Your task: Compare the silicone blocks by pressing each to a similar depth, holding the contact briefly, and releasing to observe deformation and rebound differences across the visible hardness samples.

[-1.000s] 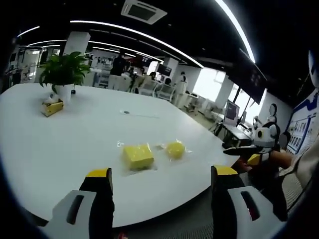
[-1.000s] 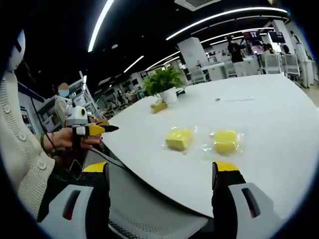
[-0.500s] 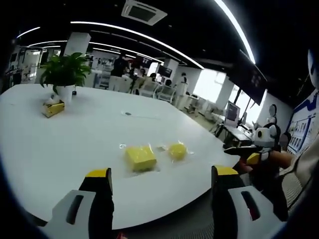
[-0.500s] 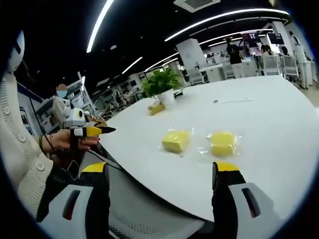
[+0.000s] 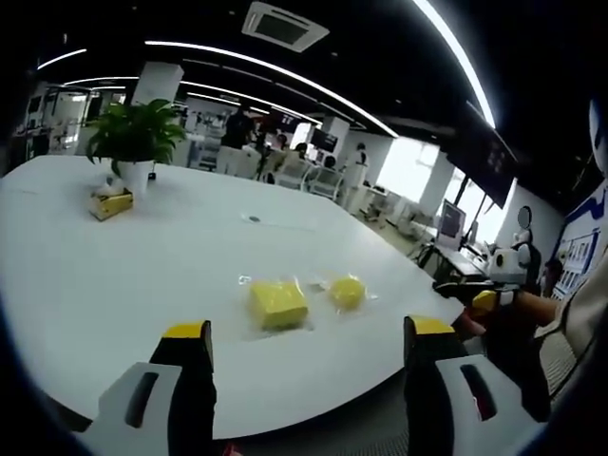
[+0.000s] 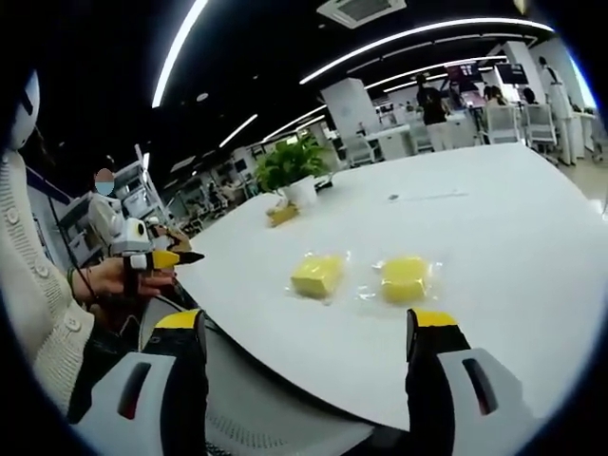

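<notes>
Two yellow silicone blocks are lying side by side on the white table (image 5: 114,275), near its front edge, each sealed in its own clear plastic wrapper. The squarer block (image 5: 277,304) is sitting to the left in the left gripper view, the rounder block (image 5: 348,291) just beside it; the two are apart, not touching.

Neither gripper is touching either block. The left gripper (image 5: 302,350) is hovering short of the table edge with its two yellow-tipped jaws standing wide apart and holding nothing. The right gripper (image 6: 304,332) is likewise hovering off the table, its jaws wide and empty. In the right gripper view, a hand (image 6: 104,280) is gripping the left gripper at the left.

Farther back on the table, one potted plant (image 5: 135,142) is standing, with one small yellow box (image 5: 111,202) just beside it. One thin dark cable (image 5: 280,224) is lying mid-table.
</notes>
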`<action>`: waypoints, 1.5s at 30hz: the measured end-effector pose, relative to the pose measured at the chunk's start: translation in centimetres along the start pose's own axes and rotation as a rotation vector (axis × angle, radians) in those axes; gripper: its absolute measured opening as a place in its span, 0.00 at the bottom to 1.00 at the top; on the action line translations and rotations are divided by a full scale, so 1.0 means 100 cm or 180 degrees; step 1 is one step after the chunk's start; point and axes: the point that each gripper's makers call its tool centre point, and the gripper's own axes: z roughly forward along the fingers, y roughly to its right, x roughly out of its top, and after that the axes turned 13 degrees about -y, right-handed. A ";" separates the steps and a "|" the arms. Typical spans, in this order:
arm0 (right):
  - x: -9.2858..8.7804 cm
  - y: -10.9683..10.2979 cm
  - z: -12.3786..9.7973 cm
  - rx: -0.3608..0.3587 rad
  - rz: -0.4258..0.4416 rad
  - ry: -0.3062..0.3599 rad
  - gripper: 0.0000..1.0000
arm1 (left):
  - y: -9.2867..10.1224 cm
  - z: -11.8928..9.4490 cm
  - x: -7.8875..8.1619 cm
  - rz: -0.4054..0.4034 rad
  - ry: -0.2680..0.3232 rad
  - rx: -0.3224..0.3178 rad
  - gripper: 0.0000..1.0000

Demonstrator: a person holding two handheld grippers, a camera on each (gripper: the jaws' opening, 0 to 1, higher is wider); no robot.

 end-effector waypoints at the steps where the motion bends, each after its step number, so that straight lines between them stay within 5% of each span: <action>1: 0.001 0.001 0.000 -0.0014 0.0010 0.0011 0.82 | -0.001 0.000 0.000 -0.0010 -0.0005 0.0008 0.83; 7: 0.001 0.003 0.002 -0.0028 0.0069 0.0017 0.81 | -0.004 0.005 0.004 -0.0060 -0.0052 -0.0017 0.83; 14: 0.007 0.007 0.002 -0.0076 0.0114 0.0046 0.82 | -0.008 0.018 0.028 -0.0256 0.0003 -0.0160 0.82; 24: 0.016 0.013 0.004 -0.0131 0.0170 0.0039 0.82 | -0.025 0.053 0.055 -0.0628 -0.0091 -0.0356 0.79; 28: 0.015 0.014 0.007 -0.0127 0.0200 -0.0007 0.82 | -0.035 0.070 0.066 -0.0848 0.0014 -0.0426 0.75; 45: 0.017 0.028 0.011 -0.0239 0.0250 -0.0243 0.82 | -0.076 0.143 0.047 -0.1378 -0.0181 -0.0488 0.80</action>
